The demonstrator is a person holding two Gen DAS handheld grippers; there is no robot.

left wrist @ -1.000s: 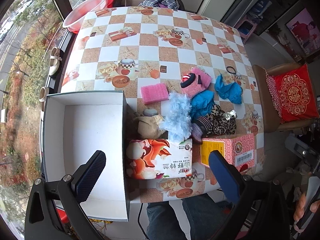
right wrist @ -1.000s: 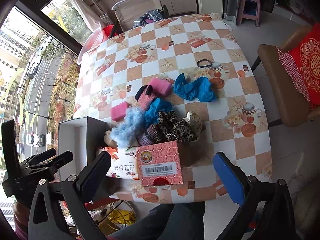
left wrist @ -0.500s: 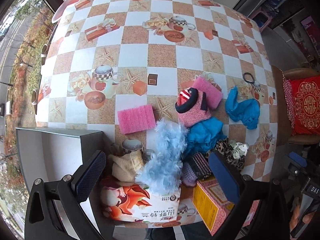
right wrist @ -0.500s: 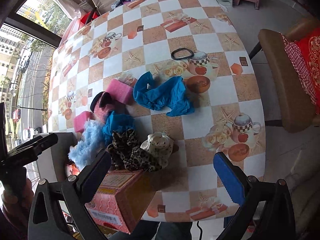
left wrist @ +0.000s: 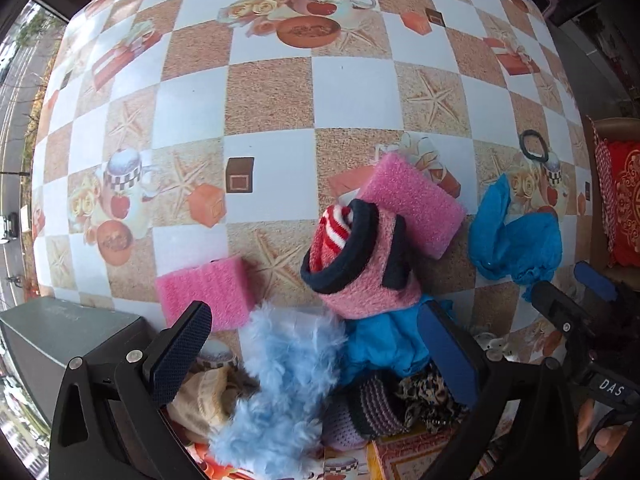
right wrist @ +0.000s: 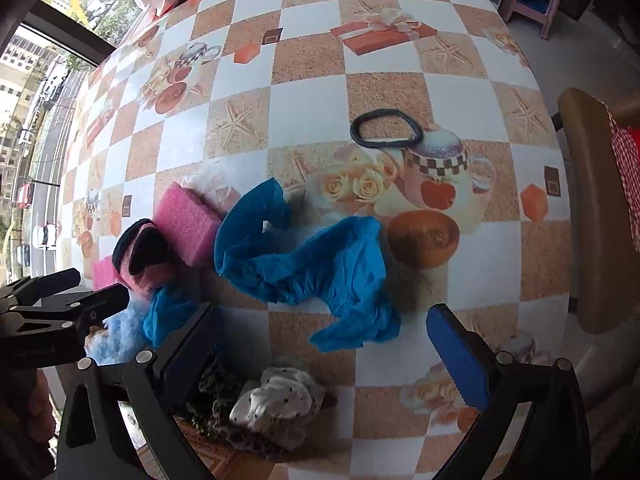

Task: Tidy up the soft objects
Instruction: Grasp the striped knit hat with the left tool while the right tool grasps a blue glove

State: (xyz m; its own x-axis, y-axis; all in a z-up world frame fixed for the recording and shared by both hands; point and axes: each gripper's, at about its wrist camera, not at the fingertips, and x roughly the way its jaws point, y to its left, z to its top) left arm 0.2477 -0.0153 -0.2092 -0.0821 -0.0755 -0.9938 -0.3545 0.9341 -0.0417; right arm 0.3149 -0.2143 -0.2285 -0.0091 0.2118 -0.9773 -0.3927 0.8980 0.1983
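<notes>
My left gripper [left wrist: 312,344] is open and hovers low over a heap of soft things: a fluffy light-blue piece [left wrist: 280,384], a pink knit sock with dark trim [left wrist: 356,264], a blue cloth [left wrist: 384,344] and a cream sock [left wrist: 204,400]. Two pink foam sponges [left wrist: 208,292] [left wrist: 412,204] lie beside the heap. My right gripper [right wrist: 320,336] is open just above a crumpled blue cloth [right wrist: 320,264]. A white dotted scrunchie [right wrist: 276,404] on leopard fabric [right wrist: 224,400] lies near its left finger. A black hair band [right wrist: 386,128] rests farther back.
The checkered tablecloth [left wrist: 268,92] stretches bare beyond the heap. A grey box wall [left wrist: 60,332] stands at the left. A chair [right wrist: 592,208] with a red cushion [left wrist: 624,200] sits past the table's right edge. The left gripper's body [right wrist: 60,312] shows in the right wrist view.
Both grippers have come forward and lower over the table. The box and tissue packs have slid out of view below; the soft heap and the blue cloth now loom much larger.
</notes>
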